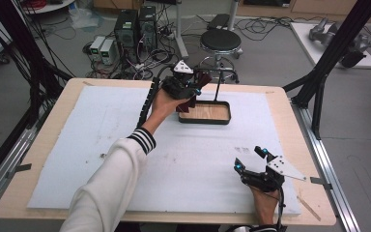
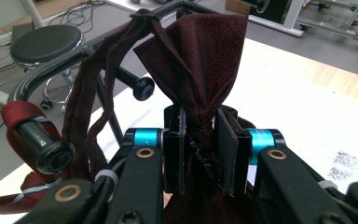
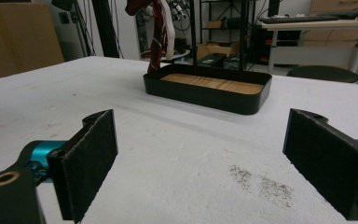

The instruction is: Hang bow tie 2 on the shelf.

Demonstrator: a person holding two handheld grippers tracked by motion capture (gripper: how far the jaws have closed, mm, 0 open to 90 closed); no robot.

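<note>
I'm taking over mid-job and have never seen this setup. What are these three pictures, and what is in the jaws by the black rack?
A person holds a two-jaw hand gripper in each hand. The high view looks down on the white-covered table; the other two pictures come from cameras riding on the grippers. The left gripper is shut on a dark red fabric necktie draped at the black metal rack, above a black tray with a wooden floor. A red striped tie hangs on a rack arm. The right gripper rests open, holding nothing.
</note>
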